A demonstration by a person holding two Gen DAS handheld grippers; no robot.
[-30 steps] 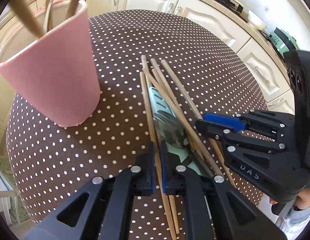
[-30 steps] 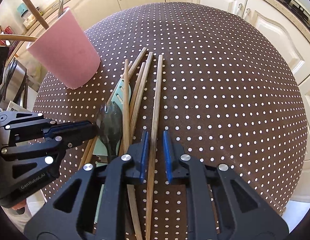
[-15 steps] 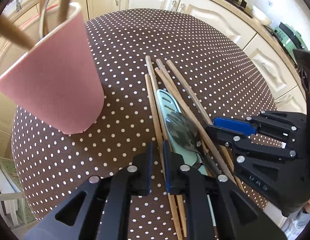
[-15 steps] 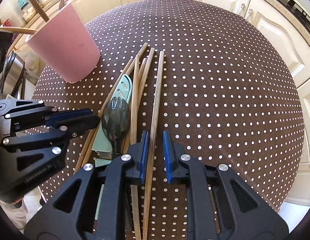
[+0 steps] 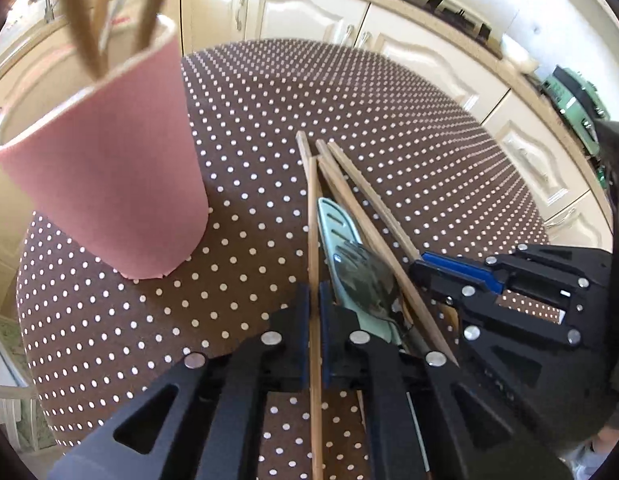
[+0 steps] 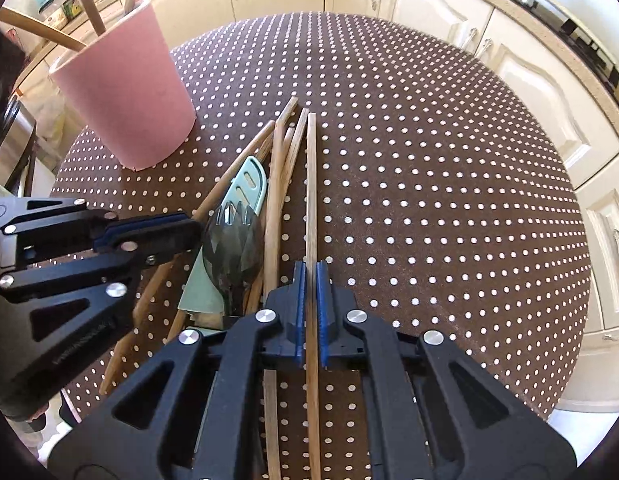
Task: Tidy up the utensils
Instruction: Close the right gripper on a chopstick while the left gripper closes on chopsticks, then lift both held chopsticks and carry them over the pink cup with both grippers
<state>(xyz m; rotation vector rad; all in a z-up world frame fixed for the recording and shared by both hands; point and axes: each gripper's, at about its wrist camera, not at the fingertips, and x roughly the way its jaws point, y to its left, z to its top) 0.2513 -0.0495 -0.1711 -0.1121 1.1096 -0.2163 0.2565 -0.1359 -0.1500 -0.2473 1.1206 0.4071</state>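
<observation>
A round table covered in brown cloth with white polka dots carries a loose bundle of utensils: several long wooden chopsticks, a pale mint-green plastic spatula with slots in its blade, and a dark grey translucent plastic spork lying on top of the spatula. A tall pink cup stands upright to the left of the bundle, apart from it, with a few wooden sticks and a light-coloured handle rising out of its mouth.

The left gripper has just been closing and now clamps its blue-padded fingers on the leftmost wooden chopstick, which runs between the jaws and on toward the far end of the bundle. The right gripper has likewise just been closing, and its jaws pinch the rightmost wooden chopstick, which lies straight along the right edge of the pile. Both grippers point steeply down at the table, side by side, with the spatula, spork and remaining chopsticks between them.

Cream cabinet doors with curved panels run behind the table, and a mint-green appliance sits on the counter at the right of the left wrist view
</observation>
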